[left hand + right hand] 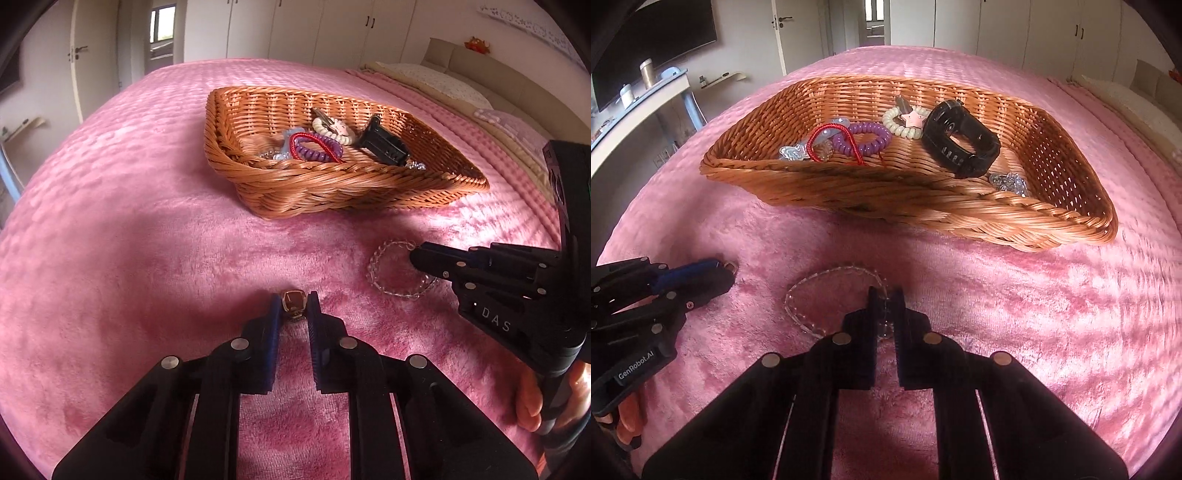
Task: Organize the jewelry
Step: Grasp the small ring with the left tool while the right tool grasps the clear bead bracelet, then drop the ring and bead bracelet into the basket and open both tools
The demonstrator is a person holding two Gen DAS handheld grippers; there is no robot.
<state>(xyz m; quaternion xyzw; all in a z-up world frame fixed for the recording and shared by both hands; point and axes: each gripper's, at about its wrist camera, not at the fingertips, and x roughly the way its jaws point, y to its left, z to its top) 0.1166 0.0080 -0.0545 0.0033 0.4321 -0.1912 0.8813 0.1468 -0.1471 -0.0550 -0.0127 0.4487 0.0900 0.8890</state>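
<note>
My left gripper is shut on a gold ring with a brown stone, low on the pink blanket. My right gripper is shut on a clear bead bracelet, which still lies on the blanket; the bracelet and right gripper also show in the left wrist view. The left gripper shows at the left of the right wrist view. A wicker basket sits beyond both and holds a black watch, a purple coil tie, a red cord and a cream coil tie.
A pink plush blanket covers the bed. Pillows and a headboard lie at the far right. A desk with small items stands left of the bed. Wardrobes and a door line the far wall.
</note>
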